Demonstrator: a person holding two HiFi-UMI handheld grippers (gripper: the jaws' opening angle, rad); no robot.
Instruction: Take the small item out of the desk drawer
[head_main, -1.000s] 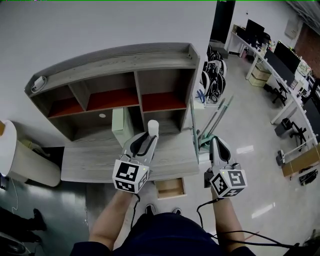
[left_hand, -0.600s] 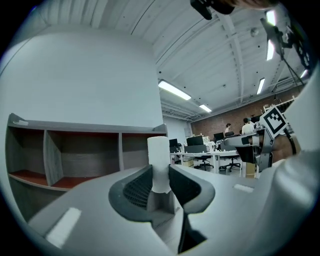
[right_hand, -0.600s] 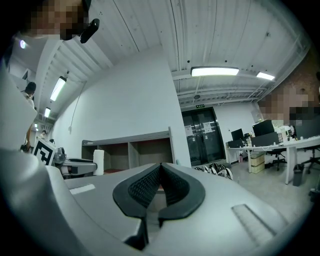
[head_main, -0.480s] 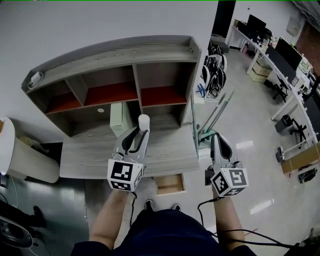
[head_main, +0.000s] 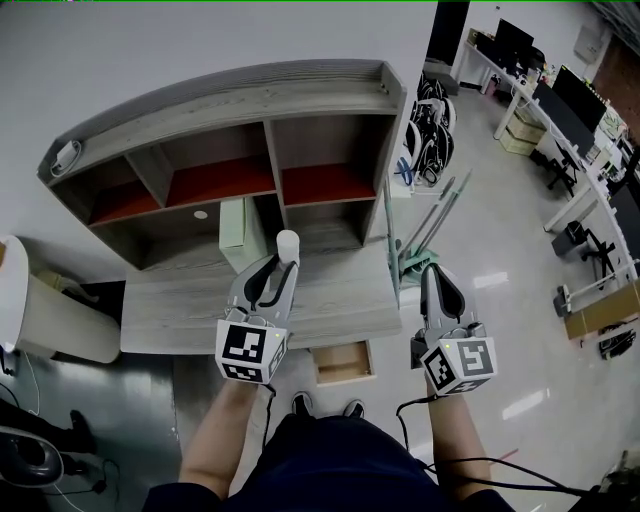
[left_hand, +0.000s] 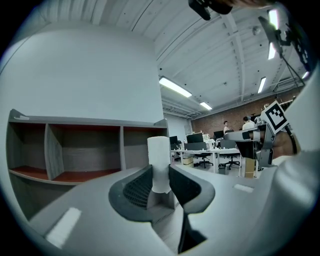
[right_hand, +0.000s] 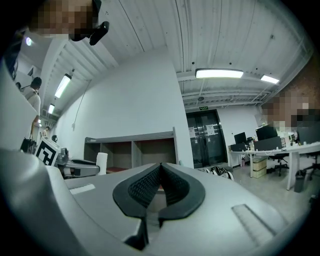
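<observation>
The small item, a white cylinder, stood pinched low between the fingers of the left gripper, above the worktop and clear of the drawer. It looked light, rigid and smooth. The right gripper had its fingers closed, empty.

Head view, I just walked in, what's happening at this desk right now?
A person stands at a grey wooden desk with a gripper in each hand. The left gripper is shut on a small white cylinder, held upright over the desktop. The right gripper has its jaws together with nothing between them and hangs just off the desk's right edge. Below the desktop the drawer is pulled open, and nothing shows inside it from the head view.
</observation>
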